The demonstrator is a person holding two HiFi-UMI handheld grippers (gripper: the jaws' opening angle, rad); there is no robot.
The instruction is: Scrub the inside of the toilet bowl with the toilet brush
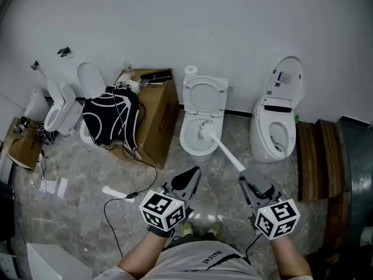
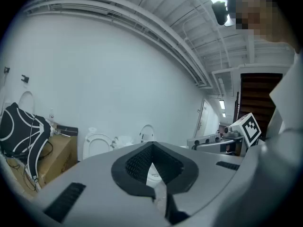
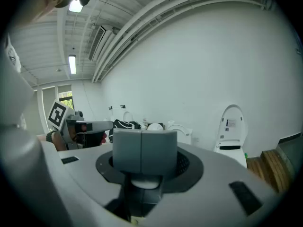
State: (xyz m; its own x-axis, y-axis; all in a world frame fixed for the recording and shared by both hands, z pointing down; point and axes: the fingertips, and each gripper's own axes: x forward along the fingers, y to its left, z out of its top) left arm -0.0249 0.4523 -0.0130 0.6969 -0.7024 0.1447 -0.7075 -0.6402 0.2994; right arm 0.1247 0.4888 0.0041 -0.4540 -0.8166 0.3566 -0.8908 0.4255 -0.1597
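The middle white toilet (image 1: 201, 116) stands against the wall with its lid up. A white toilet brush (image 1: 208, 132) has its head down inside the bowl, and its long handle slants back to my right gripper (image 1: 249, 181), which is shut on the handle's end. In the right gripper view the jaws (image 3: 142, 148) are closed together, with the white handle showing just beneath them. My left gripper (image 1: 189, 178) hovers over the floor in front of the toilet, shut and holding nothing. The left gripper view has its jaws (image 2: 151, 148) meeting, with the toilet (image 2: 97, 144) beyond.
A cardboard box (image 1: 156, 114) with a black-and-white bag (image 1: 111, 116) stands left of the toilet. Another toilet (image 1: 276, 124) is at the right, wooden planks (image 1: 326, 156) beyond it. More toilets (image 1: 61, 111) sit far left. Cables (image 1: 125, 194) trail across the marble floor.
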